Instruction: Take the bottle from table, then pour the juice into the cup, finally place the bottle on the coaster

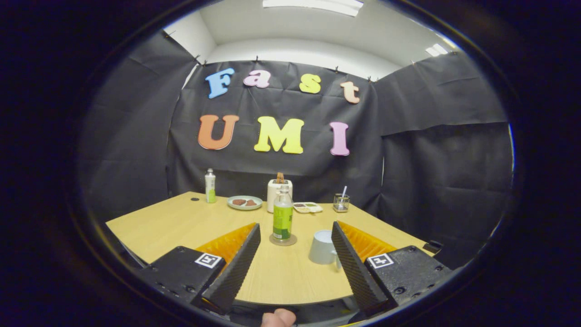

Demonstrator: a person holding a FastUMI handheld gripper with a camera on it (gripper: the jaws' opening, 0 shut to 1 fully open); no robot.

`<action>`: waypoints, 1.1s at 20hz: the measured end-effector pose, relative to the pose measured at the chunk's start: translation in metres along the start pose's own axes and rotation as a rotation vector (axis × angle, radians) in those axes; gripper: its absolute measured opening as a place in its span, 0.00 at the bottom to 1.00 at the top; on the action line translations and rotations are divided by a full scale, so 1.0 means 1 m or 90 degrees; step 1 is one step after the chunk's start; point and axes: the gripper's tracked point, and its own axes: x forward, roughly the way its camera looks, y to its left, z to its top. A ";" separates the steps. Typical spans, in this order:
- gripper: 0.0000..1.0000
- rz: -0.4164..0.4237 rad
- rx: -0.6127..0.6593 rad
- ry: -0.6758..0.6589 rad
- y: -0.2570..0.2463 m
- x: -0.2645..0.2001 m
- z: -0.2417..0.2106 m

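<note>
While its two ribbed fingers (236, 268) stand spread wide apart with nothing between them, the claw (295, 263) hangs low over the near part of the wooden desk (181, 227). A fingertip (278, 318) of the person shows just below it. Just ahead of the fingers, between them, the bottle (283, 215) with the green label stands upright on the round coaster (283, 240). The pale cup (322, 246) sits beside it on the desk, close to the right finger and apart from the coaster. Beyond them, along the far edge, stand a second small bottle (210, 185), a plate (245, 202) with brown pieces, a white toaster (279, 190), a shallow tray (307, 207) and a wire holder (341, 202).
</note>
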 end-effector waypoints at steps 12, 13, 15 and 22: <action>1.00 -0.023 -0.005 -0.016 -0.006 -0.013 -0.001; 1.00 -0.022 -0.003 -0.019 -0.006 -0.013 -0.001; 1.00 -0.029 0.007 -0.012 -0.011 -0.010 -0.005; 1.00 -0.039 0.000 0.010 -0.009 -0.008 -0.012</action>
